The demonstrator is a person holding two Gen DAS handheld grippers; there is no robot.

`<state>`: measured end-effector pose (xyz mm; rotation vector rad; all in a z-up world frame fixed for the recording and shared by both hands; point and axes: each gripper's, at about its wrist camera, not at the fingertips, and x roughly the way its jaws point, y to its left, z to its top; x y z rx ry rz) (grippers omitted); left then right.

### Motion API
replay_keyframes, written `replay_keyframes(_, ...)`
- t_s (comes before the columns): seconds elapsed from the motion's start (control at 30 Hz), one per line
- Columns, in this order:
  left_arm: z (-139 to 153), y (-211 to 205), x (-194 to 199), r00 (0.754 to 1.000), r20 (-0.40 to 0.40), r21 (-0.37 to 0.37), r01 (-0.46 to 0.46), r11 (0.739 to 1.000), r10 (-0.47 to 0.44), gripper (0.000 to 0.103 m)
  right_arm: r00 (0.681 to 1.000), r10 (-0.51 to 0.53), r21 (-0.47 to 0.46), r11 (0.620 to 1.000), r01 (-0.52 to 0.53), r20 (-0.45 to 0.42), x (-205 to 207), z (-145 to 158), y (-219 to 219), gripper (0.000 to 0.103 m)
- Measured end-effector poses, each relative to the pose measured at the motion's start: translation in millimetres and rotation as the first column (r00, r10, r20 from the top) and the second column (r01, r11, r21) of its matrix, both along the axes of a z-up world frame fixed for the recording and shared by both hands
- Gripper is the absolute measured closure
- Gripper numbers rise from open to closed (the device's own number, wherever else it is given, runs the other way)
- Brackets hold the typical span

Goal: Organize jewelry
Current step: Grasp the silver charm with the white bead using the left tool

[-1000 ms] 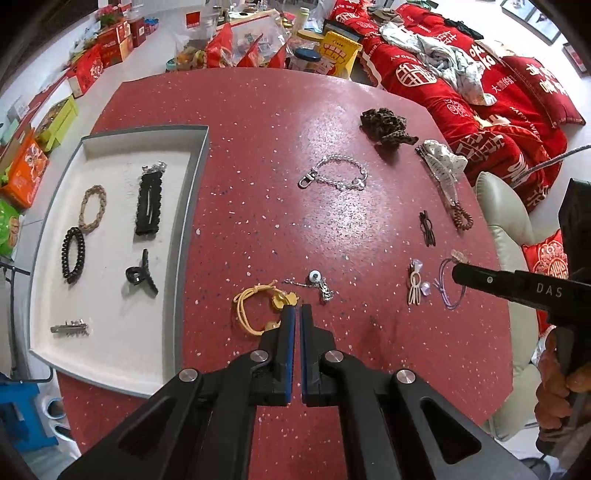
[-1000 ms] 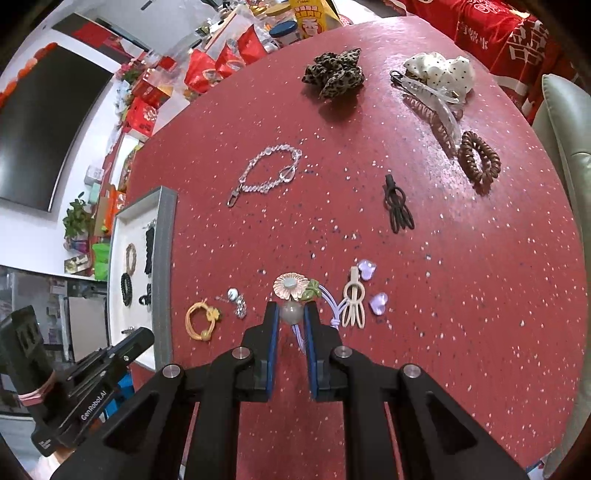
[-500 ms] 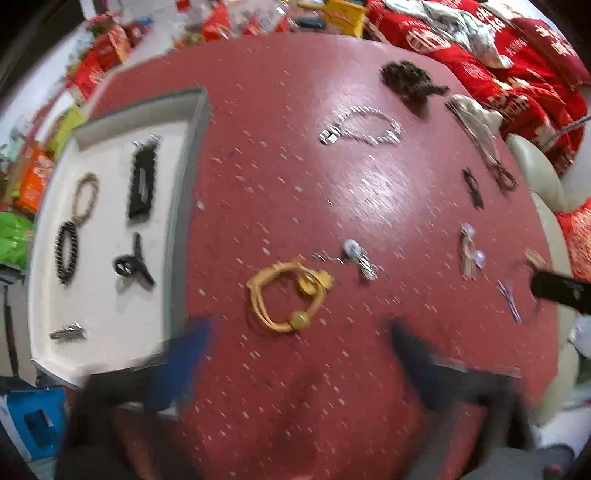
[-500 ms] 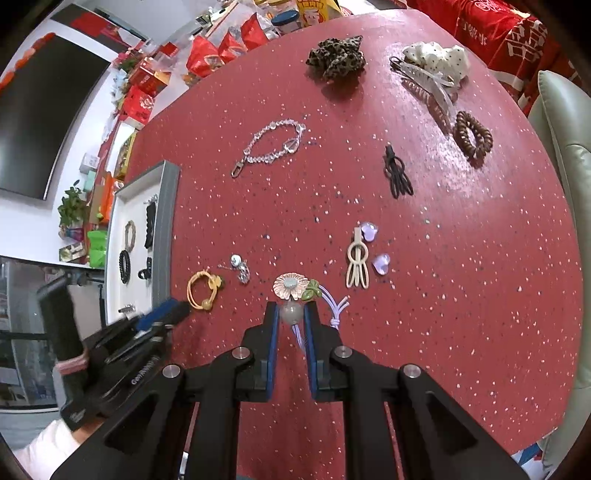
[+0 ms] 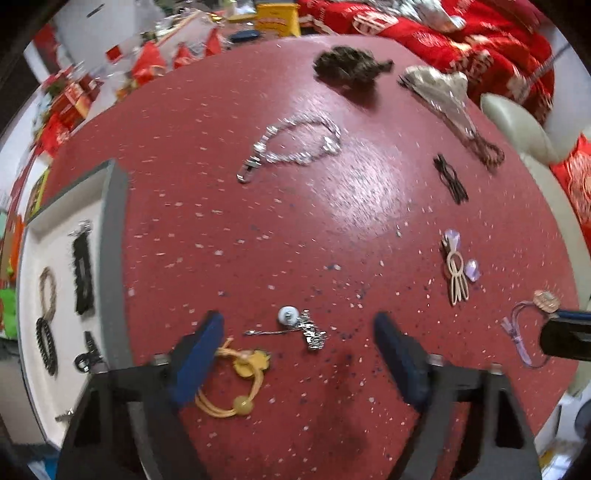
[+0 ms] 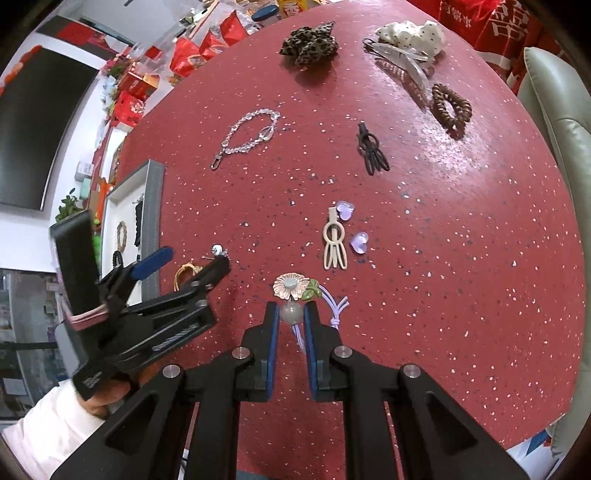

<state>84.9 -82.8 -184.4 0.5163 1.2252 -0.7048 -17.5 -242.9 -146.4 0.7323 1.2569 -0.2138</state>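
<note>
My left gripper (image 5: 299, 343) hangs low over the red table (image 5: 332, 221), its jaws wide apart and closing. Between them lie a yellow hair tie (image 5: 236, 376), partly under the left finger (image 5: 199, 354), and a silver pearl pin (image 5: 295, 328); neither pad presses on either. My right gripper (image 6: 291, 321) is shut on the pale bead of a flower hair tie (image 6: 291, 288) with a lilac cord. The right wrist view shows the left gripper (image 6: 188, 262) by the yellow hair tie (image 6: 184, 273), next to the grey-rimmed white tray (image 6: 153, 206).
The tray (image 5: 114, 258) holds several dark and beaded pieces. Loose on the table lie a silver chain (image 5: 295, 144), a leopard scrunchie (image 6: 308, 42), a black clip (image 6: 371, 149), a beige clip with purple hearts (image 6: 334, 240), a brown spiral tie (image 6: 451, 107) and a dotted white scrunchie (image 6: 410, 31).
The left gripper went from shut to wide open and sank toward the table, now straddling the yellow tie and the pin. The right gripper kept its hold on the flower tie.
</note>
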Motion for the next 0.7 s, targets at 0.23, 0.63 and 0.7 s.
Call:
replay_keyframes(0.23, -12.9, -7.2, -2.6, 0.999, -0.025, 0.023, 0.028, 0.999, -0.027, 0.057, 1.000, -0.017, 0.012, 1.000, 0.016, 0.003, -4.5, -2.6, -3.3, 0.089)
replay_keyframes(0.63, 20.1, 9.5, -0.6, 0.990, -0.144, -0.129, -0.023, 0.991, 0.005, 0.102, 1.000, -0.018, 0.011, 1.000, 0.018, 0.005, -4.8, -1.0, -3.9, 0.089)
replay_keyframes(0.7, 26.9, 21.2, 3.3, 0.985, -0.168, -0.153, -0.059, 0.987, 0.033, 0.102, 1.000, -0.019, 0.012, 1.000, 0.019, 0.007, -4.8, -0.5, -3.5, 0.089)
